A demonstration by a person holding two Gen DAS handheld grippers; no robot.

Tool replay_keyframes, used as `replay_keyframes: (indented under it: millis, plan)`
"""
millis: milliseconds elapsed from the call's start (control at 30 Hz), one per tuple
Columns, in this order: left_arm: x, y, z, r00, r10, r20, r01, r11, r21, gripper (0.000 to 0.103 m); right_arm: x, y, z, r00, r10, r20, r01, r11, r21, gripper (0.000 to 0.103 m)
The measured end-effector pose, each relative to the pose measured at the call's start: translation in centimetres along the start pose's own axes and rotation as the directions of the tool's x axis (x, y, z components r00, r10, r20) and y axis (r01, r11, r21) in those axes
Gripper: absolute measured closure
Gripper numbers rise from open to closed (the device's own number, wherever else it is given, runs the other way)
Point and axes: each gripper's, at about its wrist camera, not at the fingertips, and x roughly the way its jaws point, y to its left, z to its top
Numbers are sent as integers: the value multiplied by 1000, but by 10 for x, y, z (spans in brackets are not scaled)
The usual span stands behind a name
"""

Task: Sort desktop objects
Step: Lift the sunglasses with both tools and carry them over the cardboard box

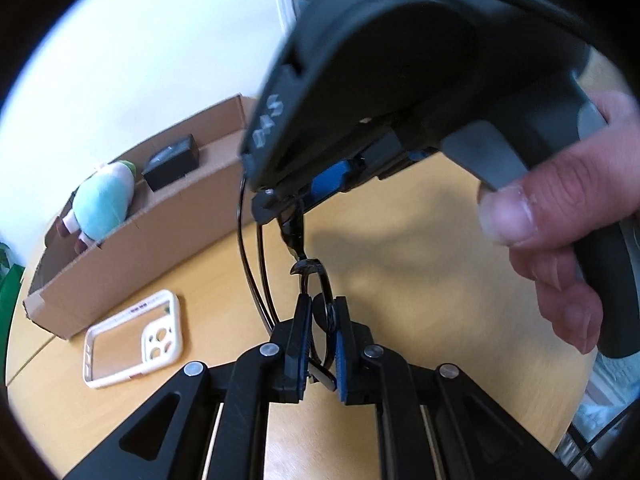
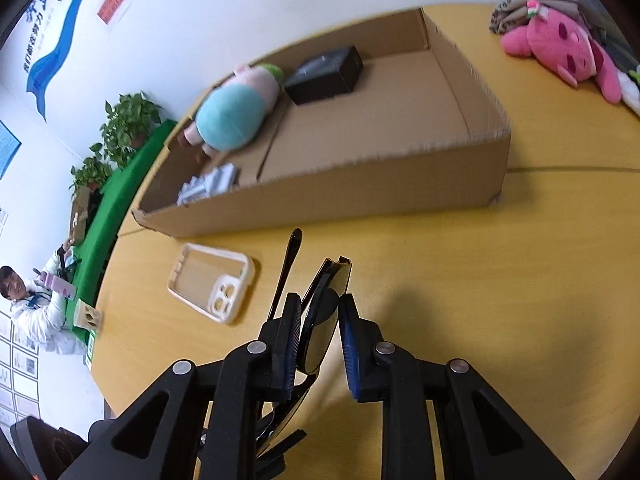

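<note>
A pair of black glasses hangs in the air between both grippers above the yellow table. My left gripper is shut on one rim of the glasses. My right gripper is shut on the glasses at a lens, one temple arm sticking forward; its body fills the top of the left wrist view. A cream phone case lies on the table near the box; it also shows in the right wrist view.
A shallow cardboard box holds a teal and pink plush, a black box and a silver packet. A pink plush lies at the far right. Plants and a person stand past the left edge.
</note>
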Motion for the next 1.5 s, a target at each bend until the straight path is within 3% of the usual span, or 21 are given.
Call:
replay_keyframes:
  millis: [267,500,700,1000,1133,1367,1500]
  plan:
    - [-19,30,40,991,74,109,-74,997,-5,93,-36,13,45,993,32,114,-26,998,-49,83]
    - [-14,49,100,981,75,176,-69,997,-42,93,-58,28,111,985,30,169,-7,990,-138,83]
    - [9,77,149,984,60,166,-41,992,-115,93,-54,26,172,987,8,158,21,983,-183,83]
    - [67,115,209,995,-3,96,26,972,-233,93,-7,13,261,996,-62,70,76,972,-222,83]
    - [102,130,225,997,-55,49,67,950,-306,93,30,-5,297,996,-85,0,83,973,-215,83]
    - [186,168,228,979,-199,-47,155,873,-463,93,108,-50,332,981,-146,-129,119,973,-198,83]
    - [218,173,225,971,-227,-73,158,843,-514,93,146,-66,342,970,-169,-175,134,971,-197,84]
